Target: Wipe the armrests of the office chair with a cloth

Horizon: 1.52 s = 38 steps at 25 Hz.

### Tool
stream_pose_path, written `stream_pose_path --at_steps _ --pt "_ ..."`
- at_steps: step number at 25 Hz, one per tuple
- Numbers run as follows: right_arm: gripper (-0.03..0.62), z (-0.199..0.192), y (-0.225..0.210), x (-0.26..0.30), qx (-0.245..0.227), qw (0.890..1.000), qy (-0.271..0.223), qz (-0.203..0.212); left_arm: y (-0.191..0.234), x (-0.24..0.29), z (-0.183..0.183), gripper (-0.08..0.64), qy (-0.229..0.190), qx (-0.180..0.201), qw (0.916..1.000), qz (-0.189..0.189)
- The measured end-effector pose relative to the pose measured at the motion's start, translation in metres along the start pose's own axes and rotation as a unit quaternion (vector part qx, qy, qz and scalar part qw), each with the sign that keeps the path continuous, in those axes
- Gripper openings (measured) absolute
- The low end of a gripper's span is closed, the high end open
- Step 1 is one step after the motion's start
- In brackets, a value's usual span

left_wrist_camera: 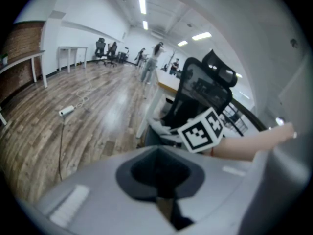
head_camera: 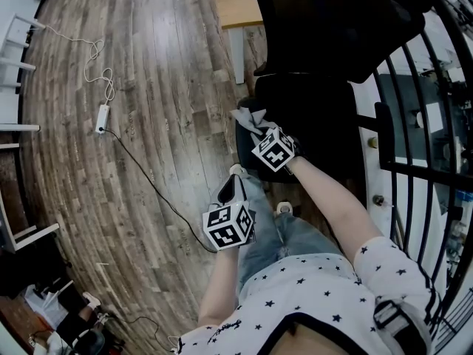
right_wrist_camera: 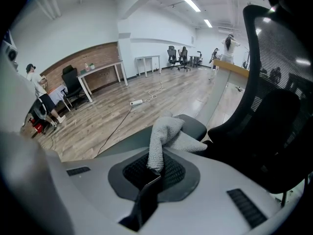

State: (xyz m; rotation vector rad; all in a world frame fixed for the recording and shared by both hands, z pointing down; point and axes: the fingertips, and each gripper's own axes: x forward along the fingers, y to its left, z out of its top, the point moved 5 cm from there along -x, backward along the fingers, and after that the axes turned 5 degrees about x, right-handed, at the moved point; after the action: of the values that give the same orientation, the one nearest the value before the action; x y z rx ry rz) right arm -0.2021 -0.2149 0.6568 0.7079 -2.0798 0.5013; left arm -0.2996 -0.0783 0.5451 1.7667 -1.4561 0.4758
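The head view looked steeply down from above the person onto the floor (head_camera: 148, 87), the office chair (head_camera: 325, 21), the left hand-held gripper (head_camera: 228, 191) and the right hand-held gripper (head_camera: 255, 128). The left gripper view faced level across the room towards the chair. The right gripper view sat close over the armrest (right_wrist_camera: 195, 126), the cloth (right_wrist_camera: 164, 136) just before its lens. All three shared the chair and the power strip (head_camera: 102, 118).

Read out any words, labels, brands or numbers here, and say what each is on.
None readable.
The marker cubes on the left claw and right claw show only black-and-white square patterns, no letters or digits.
The cloth and office chair show no print.
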Motion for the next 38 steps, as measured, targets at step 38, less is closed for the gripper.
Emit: stream_pose_path --at_steps 38 --pt "0.029 -0.047 0.072 -0.025 -0.035 0.998 0.014 0.059 -0.013 -0.033 -0.021 0.005 -0.016 -0.009 0.9995 0.024"
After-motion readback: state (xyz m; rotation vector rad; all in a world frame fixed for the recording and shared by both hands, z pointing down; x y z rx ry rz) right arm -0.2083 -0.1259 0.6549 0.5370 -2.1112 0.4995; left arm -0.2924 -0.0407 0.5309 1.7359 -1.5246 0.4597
